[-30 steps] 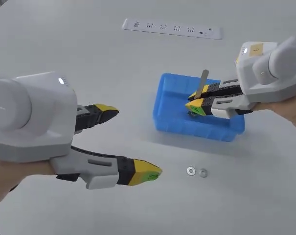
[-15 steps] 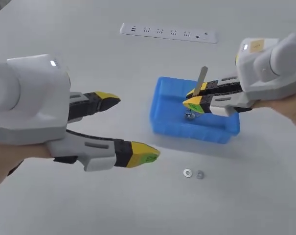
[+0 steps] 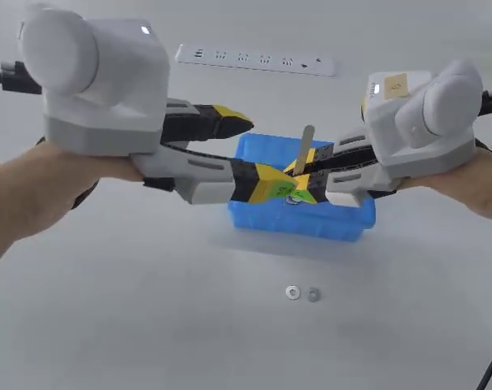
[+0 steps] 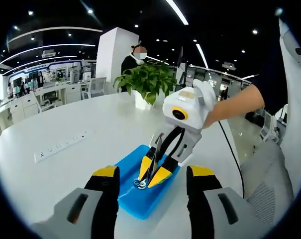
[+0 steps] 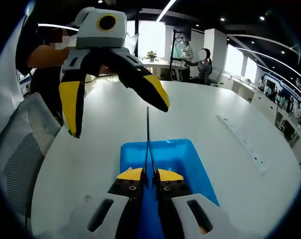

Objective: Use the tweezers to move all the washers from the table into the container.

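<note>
1. Crowding is the biggest risk. The left gripper (image 3: 272, 158), jaws spread wide and holding nothing, has its lower jaw right against the right gripper (image 5: 150, 175) above the blue container (image 3: 343, 223). A nudge there could knock the tool or shove the container across the table (image 3: 148, 309)
2. The right gripper is clamped on the tweezers (image 3: 305, 146) partway along their length, so its squeeze sets the gap at the tips. Slackening too soon, or outside the rim, would probably drop the load onto the table
3. A small ring, apparently a washer (image 4: 139, 184), hangs at the tweezer tips over the container's inside. It looks thin and slick, so a jolt could flick it out
4. One loose washer (image 3: 293, 292) and a second loose washer (image 3: 313, 294) lie just beside each other on the table, near the container's front wall. They lie flat and look hard to get under, and pinching one may skate the other away
</note>
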The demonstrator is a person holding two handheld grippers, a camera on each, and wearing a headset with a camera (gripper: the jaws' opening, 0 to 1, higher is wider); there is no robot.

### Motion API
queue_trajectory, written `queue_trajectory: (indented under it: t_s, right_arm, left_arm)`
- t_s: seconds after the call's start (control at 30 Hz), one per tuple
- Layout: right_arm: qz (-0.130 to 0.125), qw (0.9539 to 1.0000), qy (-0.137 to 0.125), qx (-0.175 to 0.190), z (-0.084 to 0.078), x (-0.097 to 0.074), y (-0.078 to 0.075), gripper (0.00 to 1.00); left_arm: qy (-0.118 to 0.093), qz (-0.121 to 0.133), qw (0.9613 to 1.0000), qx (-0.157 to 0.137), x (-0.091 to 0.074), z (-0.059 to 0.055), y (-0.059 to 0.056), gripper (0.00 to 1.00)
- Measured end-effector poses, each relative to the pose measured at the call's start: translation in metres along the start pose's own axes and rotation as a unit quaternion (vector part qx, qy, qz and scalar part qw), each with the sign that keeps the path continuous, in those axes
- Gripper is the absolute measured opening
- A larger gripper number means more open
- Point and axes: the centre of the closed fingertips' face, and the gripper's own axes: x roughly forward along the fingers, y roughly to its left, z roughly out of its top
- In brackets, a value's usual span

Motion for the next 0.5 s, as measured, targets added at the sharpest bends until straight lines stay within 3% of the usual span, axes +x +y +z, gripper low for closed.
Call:
queue_trajectory:
  t_s: [0.23, 0.33, 0.5]
  right_arm:
    - [0.003, 0.9999, -0.006, -0.013, 0.008, 0.000, 0.001, 0.10]
    - [0.005, 0.9998, -0.005, -0.018, 0.008, 0.000, 0.002, 0.10]
    - [0.008, 0.9997, 0.001, -0.024, 0.006, 0.000, 0.004, 0.10]
  left_arm:
    - [0.002, -0.025, 0.9995, 0.018, 0.015, 0.008, -0.002, 0.44]
    - [0.000, -0.042, 0.9988, 0.026, 0.021, 0.013, -0.004, 0.29]
    - [0.008, -0.059, 0.9973, 0.043, 0.029, 0.015, -0.007, 0.28]
